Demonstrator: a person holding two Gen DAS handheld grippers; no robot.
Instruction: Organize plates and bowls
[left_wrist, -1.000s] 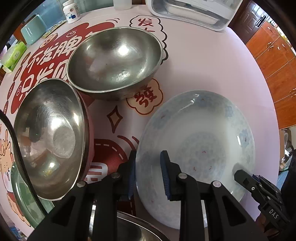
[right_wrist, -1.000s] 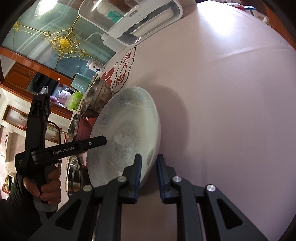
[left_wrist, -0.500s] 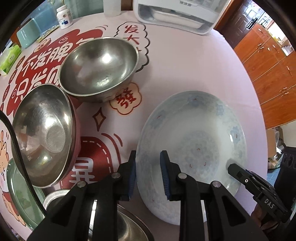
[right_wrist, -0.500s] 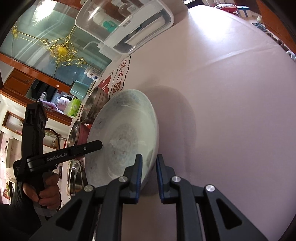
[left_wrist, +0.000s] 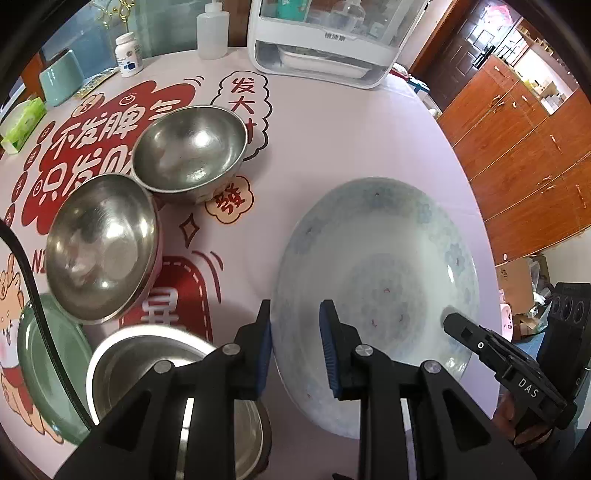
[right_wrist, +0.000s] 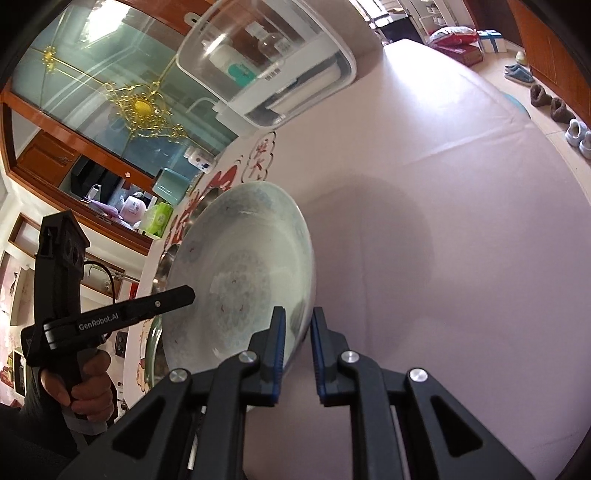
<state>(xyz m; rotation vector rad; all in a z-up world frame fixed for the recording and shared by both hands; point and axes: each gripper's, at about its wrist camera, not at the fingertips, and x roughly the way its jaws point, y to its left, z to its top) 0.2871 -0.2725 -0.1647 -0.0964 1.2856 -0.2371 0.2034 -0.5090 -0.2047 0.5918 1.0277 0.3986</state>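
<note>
The right hand-held gripper (right_wrist: 297, 350) has its fingers closed onto the near rim of the white plate (right_wrist: 240, 280), which is tilted, lifted clear of the pink counter (right_wrist: 443, 221). In the left wrist view the left hand-held gripper (left_wrist: 295, 343) straddles the opposite rim of the plate (left_wrist: 376, 295); a gap shows beside one pad, so whether it truly grips cannot be told. Two steel bowls (left_wrist: 188, 147) (left_wrist: 101, 245) sit well to the plate's left. A third steel bowl (left_wrist: 147, 369) and a green plate (left_wrist: 40, 369) are partly hidden by the gripper and the frame edge.
</note>
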